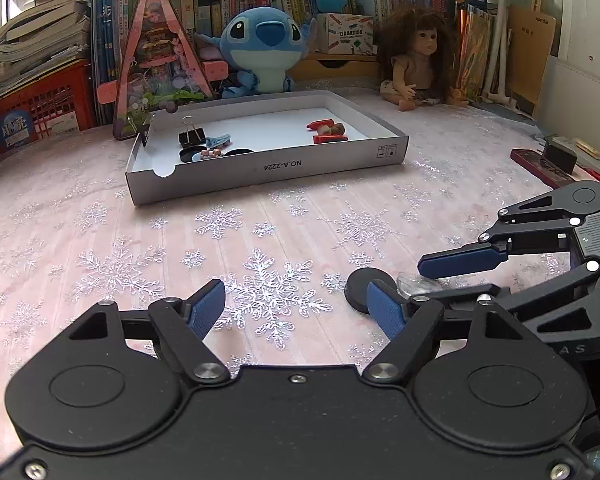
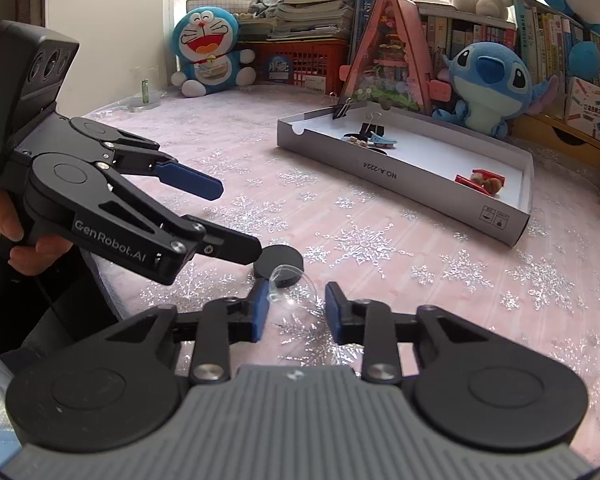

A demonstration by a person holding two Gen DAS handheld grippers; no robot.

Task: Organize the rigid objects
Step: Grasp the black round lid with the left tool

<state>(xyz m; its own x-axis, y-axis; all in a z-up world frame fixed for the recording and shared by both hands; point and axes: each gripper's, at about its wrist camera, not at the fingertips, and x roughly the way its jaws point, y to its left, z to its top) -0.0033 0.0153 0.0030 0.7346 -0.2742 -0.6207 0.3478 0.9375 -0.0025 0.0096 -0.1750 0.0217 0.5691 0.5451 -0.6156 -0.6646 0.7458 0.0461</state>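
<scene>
Open cloth in front of white tray (image 1: 260, 168) is passable (only black disc (image 1: 364, 286) near grippers); plush (image 1: 262, 46), doll (image 1: 416, 60) crowd behind it.

pink cloth (image 1: 140, 240) with silver snowflakes — grey tray (image 1: 260, 168), black disc (image 1: 360, 284), blue-padded tongs (image 2: 296, 312).

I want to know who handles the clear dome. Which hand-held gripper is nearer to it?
Right. The right hand-held gripper has the clear dome between its fingers. The left hand-held gripper sits beside it, one fingertip at the black disc.
</scene>
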